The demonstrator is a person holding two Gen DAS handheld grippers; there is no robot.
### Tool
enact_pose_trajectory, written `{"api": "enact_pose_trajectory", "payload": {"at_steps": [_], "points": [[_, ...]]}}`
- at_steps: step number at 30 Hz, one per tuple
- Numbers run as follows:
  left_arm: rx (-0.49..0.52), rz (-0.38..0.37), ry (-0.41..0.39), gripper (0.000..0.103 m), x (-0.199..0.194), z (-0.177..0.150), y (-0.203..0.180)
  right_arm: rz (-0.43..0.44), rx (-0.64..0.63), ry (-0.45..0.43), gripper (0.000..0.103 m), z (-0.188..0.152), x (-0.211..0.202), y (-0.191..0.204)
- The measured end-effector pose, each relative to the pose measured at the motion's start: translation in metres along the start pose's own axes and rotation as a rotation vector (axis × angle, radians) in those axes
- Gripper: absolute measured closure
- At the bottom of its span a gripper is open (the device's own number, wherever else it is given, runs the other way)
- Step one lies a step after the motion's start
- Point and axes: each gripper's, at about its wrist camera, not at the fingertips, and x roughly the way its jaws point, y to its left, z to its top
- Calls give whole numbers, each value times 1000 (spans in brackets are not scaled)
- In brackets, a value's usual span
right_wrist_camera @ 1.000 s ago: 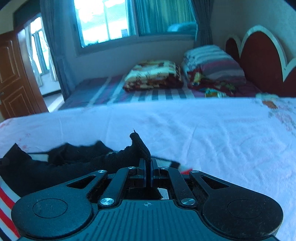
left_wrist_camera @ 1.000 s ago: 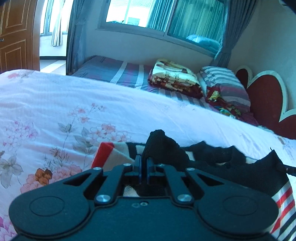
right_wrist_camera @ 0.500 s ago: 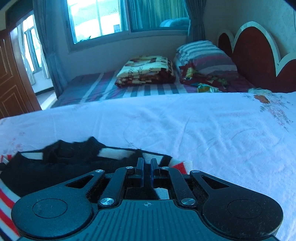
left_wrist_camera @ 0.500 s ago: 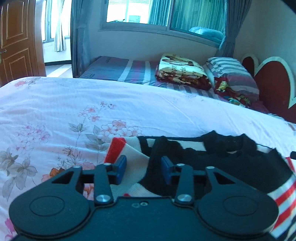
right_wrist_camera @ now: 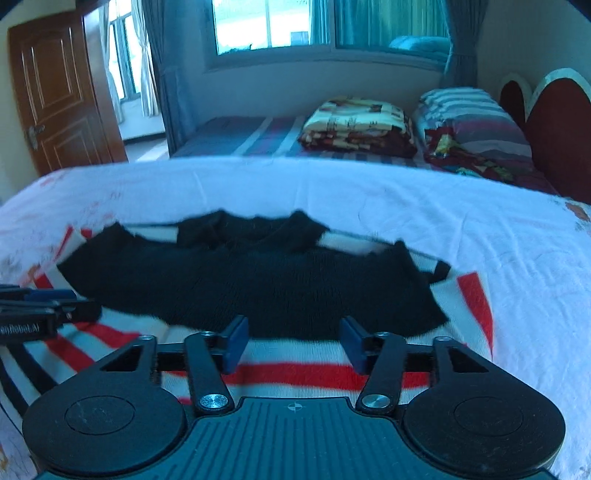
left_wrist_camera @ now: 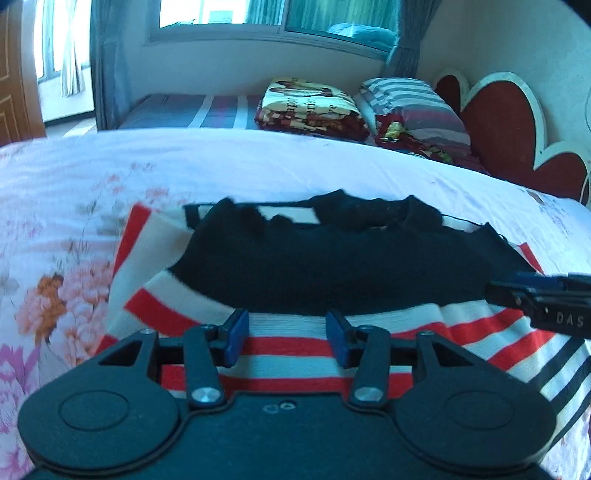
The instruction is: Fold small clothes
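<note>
While both tools hover low over the garment, their jaws are parting. Left gripper (left_wrist_camera: 287,338): blue pads spread, jaws opening, nothing pinched between them; only the striped cloth shows below the gap. Right gripper (right_wrist_camera: 293,341): blue pads likewise spread, jaws opening, nothing pressed between them. Each tool's tip shows at the edge of the other's view, the right one at the right edge of the left wrist view, the left one at the left edge of the right wrist view.

Small sweater (left_wrist_camera: 332,266): knitted, lying spread on the bed just ahead of both grippers. Nearest part is cream with red stripes and, toward the right side in the left wrist view, dark stripes. A black section lies folded over the middle, its far edge ragged and uneven, with cream and dark-trimmed fabric showing beyond it.

Bedsheet (left_wrist_camera: 74,206): white to pale pink, printed with pink and orange flowers on the left side, plainer and wrinkled on the right.

Second bed (right_wrist_camera: 229,136): striped cover, beyond the first. On it, a folded patterned blanket (right_wrist_camera: 356,125) and, just beside that, a striped pillow (right_wrist_camera: 469,118).

Headboard (left_wrist_camera: 509,125): red, scalloped, white-edged, far right.

Window (right_wrist_camera: 314,22) with curtains, far wall. Wooden door (right_wrist_camera: 59,92), far left.
</note>
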Motion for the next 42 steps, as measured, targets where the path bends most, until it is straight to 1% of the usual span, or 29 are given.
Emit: {"api": "enact_pose_trajectory", "payload": {"at_steps": [2, 5, 6, 9, 11, 13, 18, 23, 28, 29, 32, 37, 39, 42], "points": [[-33, -20, -5, 57, 0, -3, 12, -45, 4, 1, 52, -8, 2, -13], [-26, -11, -4, 60, -5, -3, 20, -101, 48, -6, 52, -16, -5, -38], [-20, -8, -5, 60, -6, -4, 22, -121, 37, -2, 52, -18, -6, -42], [-21, -1, -5, 59, -9, -6, 24, -135, 24, 4, 52, -20, -12, -42], [-21, 25, 5, 62, -13, -4, 19, -119, 43, -13, 52, -18, -21, -38], [-15, 45, 10, 62, -18, -3, 11, -92, 44, -33, 52, -19, -30, -30], [-2, 19, -6, 59, -40, -7, -6, -31, 12, -65, 52, -20, -49, 0], [6, -2, -7, 58, -54, -17, -20, 6, -10, -58, 52, -30, -55, 25], [17, 11, 0, 58, -57, -33, -24, -14, -24, -20, 52, -48, -51, 34], [16, 13, 6, 56, -56, -36, -22, -22, -16, -14, 52, -51, -51, 32], [27, 20, 5, 55, -57, -41, -20, -39, 3, -9, 52, -60, -54, 24], [42, 39, 8, 58, -63, -45, -22, -70, 26, -20, 52, -66, -68, 17], [46, 43, 10, 58, -67, -48, -21, -97, 21, 3, 52, -72, -68, 12], [42, 47, 18, 58, -68, -51, -18, -104, 47, 16, 52, -80, -72, 2]]}}
